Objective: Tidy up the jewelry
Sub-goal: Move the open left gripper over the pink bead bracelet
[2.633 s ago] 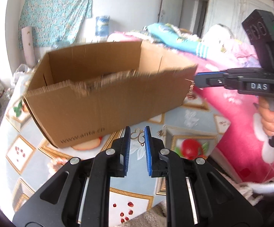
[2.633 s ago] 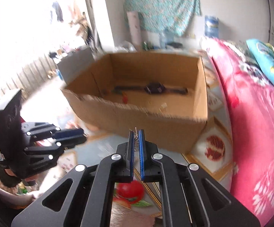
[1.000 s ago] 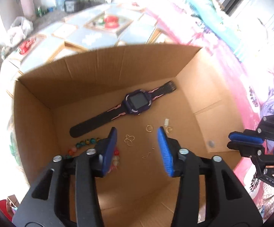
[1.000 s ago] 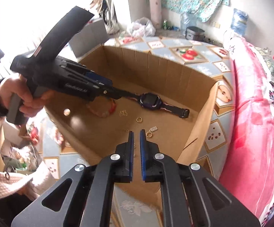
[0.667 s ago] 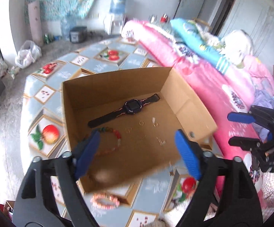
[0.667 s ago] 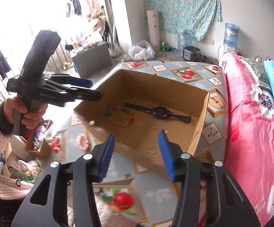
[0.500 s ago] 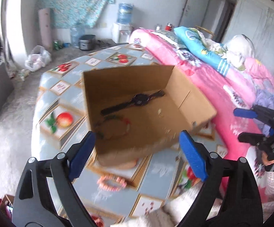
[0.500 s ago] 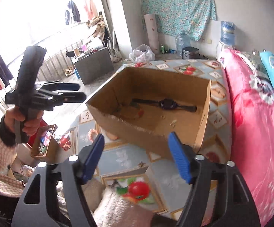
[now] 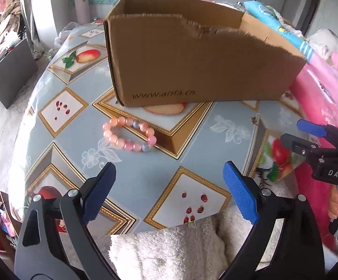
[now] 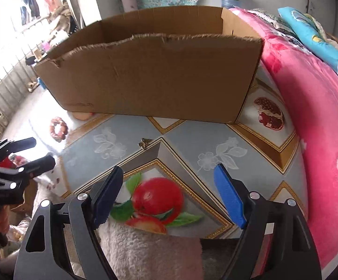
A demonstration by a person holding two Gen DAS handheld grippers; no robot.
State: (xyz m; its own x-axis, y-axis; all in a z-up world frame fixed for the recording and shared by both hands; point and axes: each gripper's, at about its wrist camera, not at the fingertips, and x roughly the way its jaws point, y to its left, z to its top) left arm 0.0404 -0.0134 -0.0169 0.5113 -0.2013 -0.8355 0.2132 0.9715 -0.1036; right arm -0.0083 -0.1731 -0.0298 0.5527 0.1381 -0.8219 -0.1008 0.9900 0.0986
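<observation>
We read two printed texts, both in the left wrist view. On the near side wall of the cardboard box (image 9: 192,53), low toward its left corner at about 11 o'clock from the frame centre, dark slanted letters spell "www.anta.cn". On the black body of the right gripper (image 9: 302,137), at 3 o'clock near the frame edge, white capitals spell "DAS". We find nothing legible in the right wrist view.
</observation>
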